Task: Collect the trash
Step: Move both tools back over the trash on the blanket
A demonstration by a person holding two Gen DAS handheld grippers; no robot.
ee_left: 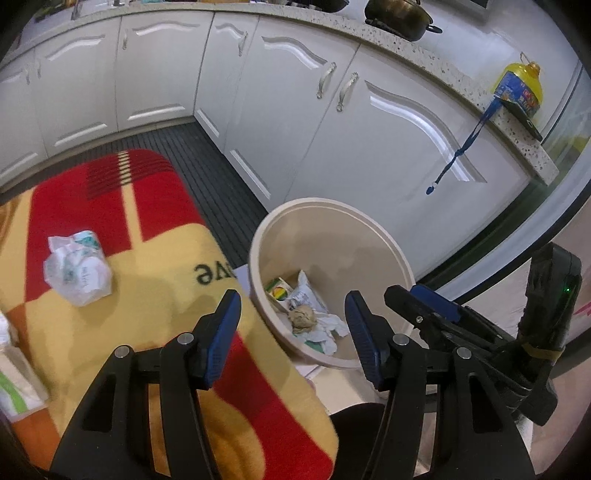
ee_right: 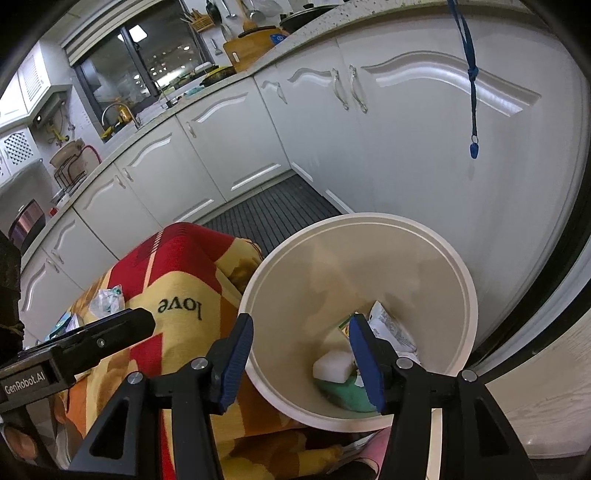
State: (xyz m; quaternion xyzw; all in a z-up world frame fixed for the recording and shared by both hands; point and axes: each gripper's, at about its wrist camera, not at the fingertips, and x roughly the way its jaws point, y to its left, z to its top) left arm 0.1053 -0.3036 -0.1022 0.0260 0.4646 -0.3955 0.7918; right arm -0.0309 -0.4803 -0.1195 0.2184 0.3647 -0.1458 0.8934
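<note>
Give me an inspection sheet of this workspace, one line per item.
Surface: red and yellow blanket printed "love", draped over a low surface beside the bin.
Job's things: beige bin holding a crumpled brown paper ball, wrappers and a white block; one crumpled white wrapper lies on the blanket.
Clutter: packets at the blanket's left edge.
Grippers: left gripper empty, jaws apart, at the bin's near rim; right gripper empty, jaws apart, over the bin.
Cables: blue lanyard hanging down a cabinet door.
Surroundings: white cabinets, speckled countertop with a pot and yellow bottle.
</note>
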